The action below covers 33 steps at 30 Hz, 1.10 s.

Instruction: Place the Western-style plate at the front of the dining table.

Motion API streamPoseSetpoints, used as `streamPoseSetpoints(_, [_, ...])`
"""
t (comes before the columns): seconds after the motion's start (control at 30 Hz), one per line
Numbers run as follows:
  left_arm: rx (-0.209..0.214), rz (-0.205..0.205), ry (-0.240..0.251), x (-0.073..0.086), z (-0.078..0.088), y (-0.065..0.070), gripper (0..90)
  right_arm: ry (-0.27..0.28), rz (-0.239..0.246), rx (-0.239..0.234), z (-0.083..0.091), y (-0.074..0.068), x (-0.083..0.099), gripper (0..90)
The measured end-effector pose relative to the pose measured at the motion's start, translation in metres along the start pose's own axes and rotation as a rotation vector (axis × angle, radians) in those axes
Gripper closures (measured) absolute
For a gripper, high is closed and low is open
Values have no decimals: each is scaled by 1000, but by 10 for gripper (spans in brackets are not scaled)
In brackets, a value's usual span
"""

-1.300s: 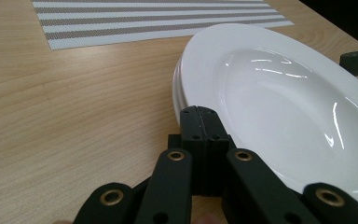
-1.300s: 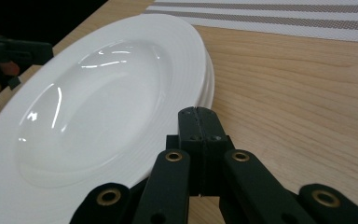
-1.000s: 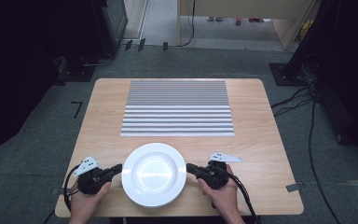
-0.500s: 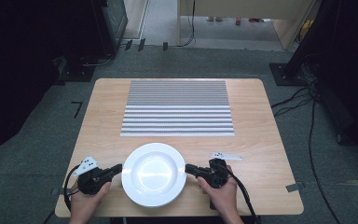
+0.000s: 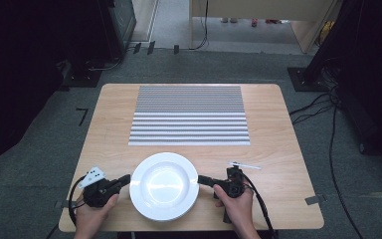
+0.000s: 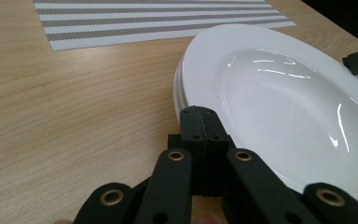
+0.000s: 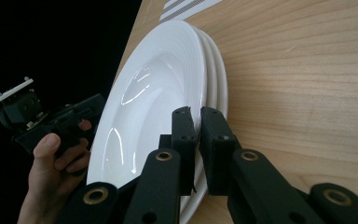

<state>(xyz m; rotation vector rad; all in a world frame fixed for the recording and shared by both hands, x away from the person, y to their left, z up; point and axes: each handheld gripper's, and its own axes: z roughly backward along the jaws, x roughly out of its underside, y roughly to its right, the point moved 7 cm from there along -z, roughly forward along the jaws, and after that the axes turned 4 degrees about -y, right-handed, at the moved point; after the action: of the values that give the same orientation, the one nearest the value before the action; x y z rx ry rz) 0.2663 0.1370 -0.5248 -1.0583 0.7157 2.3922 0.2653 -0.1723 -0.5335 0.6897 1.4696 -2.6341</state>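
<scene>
A stack of three white plates (image 5: 164, 186) sits at the table's front middle, also seen in the left gripper view (image 6: 284, 102) and the right gripper view (image 7: 154, 102). My left gripper (image 5: 124, 180) lies at the stack's left rim; its jaws (image 6: 200, 119) are pressed together with nothing between them, tips right by the rim. My right gripper (image 5: 201, 179) is at the right rim. Its jaws (image 7: 197, 123) stand a narrow gap apart, with the top plate's edge in that gap.
A grey and white striped placemat (image 5: 189, 114) covers the table's far middle. Bare wood (image 5: 283, 149) lies to either side of the plates. The table's front edge is just behind both hands. Cables trail on the floor at the right.
My right gripper has edged a little left onto the plate's rim. The left gripper and the plates have stayed put.
</scene>
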Motion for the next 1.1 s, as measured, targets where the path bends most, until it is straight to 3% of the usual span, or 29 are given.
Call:
streamPoseSetpoints(0.1, [-4, -1, 0, 0, -1, 0, 900, -11, -43, -24, -1, 1, 0, 848])
streamPoseSetpoints(0.2, [-2, -6, -3, 0, -2, 2, 900, -5, -55, -34, 0, 0, -1, 852])
streamPoseSetpoints(0.23, [-3, -8, -2, 0, -2, 2, 900, 7, -62, -63, 2, -2, -2, 855])
streamPoseSetpoints(0.33, [12, -11, 4, 0, -2, 4, 900, 12, -67, -67, 4, -4, -3, 854])
streamPoseSetpoints(0.4, [118, -2, 5, -1, -4, 12, 900, 16, -70, -72, 5, -4, -4, 861])
streamPoseSetpoints(0.43, [119, -32, -16, 1, -8, 18, 900, 16, -68, -68, 6, -4, -4, 872])
streamPoseSetpoints(0.5, [81, -104, -39, 1, -15, 28, 900, 23, -59, -61, 6, -5, -4, 890])
streamPoseSetpoints(0.53, [84, -121, -45, 1, -17, 33, 900, 29, -80, -128, 8, -10, -5, 900])
streamPoseSetpoints(0.6, [79, -158, -58, 3, -20, 37, 900, 28, -85, -143, 8, -13, -5, 888])
streamPoseSetpoints(0.63, [84, -151, -55, 3, -19, 36, 884, 49, -56, -116, 7, -17, -6, 864])
streamPoseSetpoints(0.7, [73, -127, -25, 0, -15, 30, 875, 63, -46, -111, 7, -16, -7, 853])
streamPoseSetpoints(0.77, [39, -98, 20, -3, -6, 19, 863, 99, -37, -46, 12, -8, -10, 845])
streamPoseSetpoints(0.97, [30, -25, 43, -3, 3, -1, 871, 78, -52, -49, 11, -3, -9, 815])
streamPoseSetpoints(1.1, [10, -28, 27, -1, 3, -4, 874, 51, -52, -51, 4, -3, -5, 809])
